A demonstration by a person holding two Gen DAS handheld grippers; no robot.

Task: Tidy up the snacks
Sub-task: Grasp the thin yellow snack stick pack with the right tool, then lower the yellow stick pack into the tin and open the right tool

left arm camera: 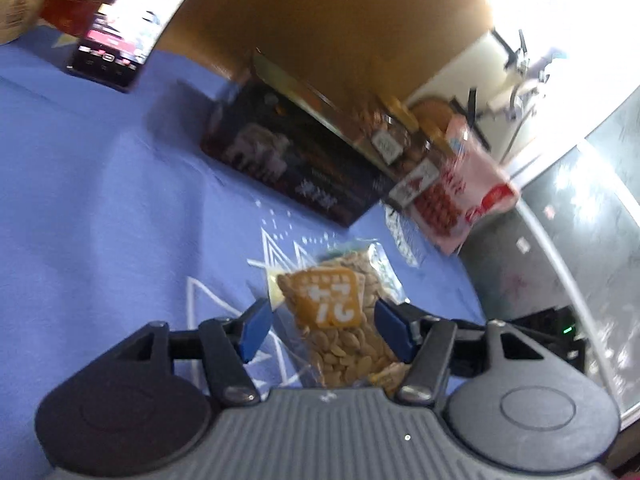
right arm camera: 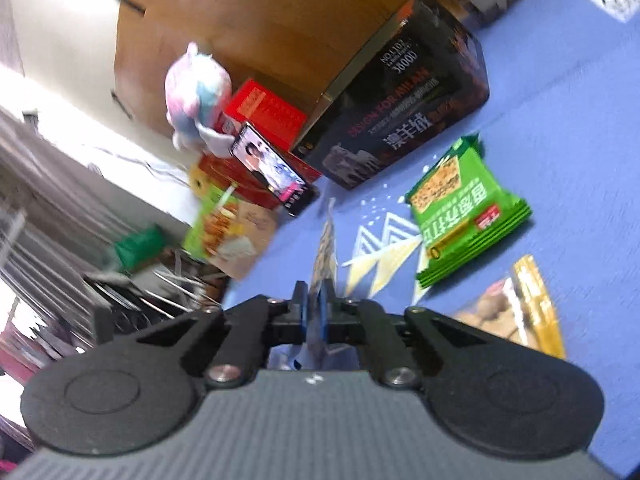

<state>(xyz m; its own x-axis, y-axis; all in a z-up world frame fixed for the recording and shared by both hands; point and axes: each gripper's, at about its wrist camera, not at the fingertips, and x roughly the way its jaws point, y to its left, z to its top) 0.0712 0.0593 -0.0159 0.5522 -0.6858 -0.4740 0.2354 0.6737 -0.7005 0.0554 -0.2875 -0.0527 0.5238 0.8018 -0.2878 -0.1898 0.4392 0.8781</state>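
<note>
From the left wrist, the left gripper (left arm camera: 320,326) stood with jaws apart around a clear seed packet (left arm camera: 340,320) lying on the blue cloth (left arm camera: 100,200), one pad touching it. From the right wrist, the right gripper (right arm camera: 316,312) was clamped on a thin packet (right arm camera: 325,252), edge-on, near the green snack bag (right arm camera: 464,208).

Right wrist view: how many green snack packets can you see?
2. One green packet lies on the blue cloth beside the dark box; another green packet sits blurred at the cloth's left edge. More may be hidden.

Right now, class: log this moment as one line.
left gripper: open around seed packet | right gripper: shut on thin packet | cloth: blue
</note>
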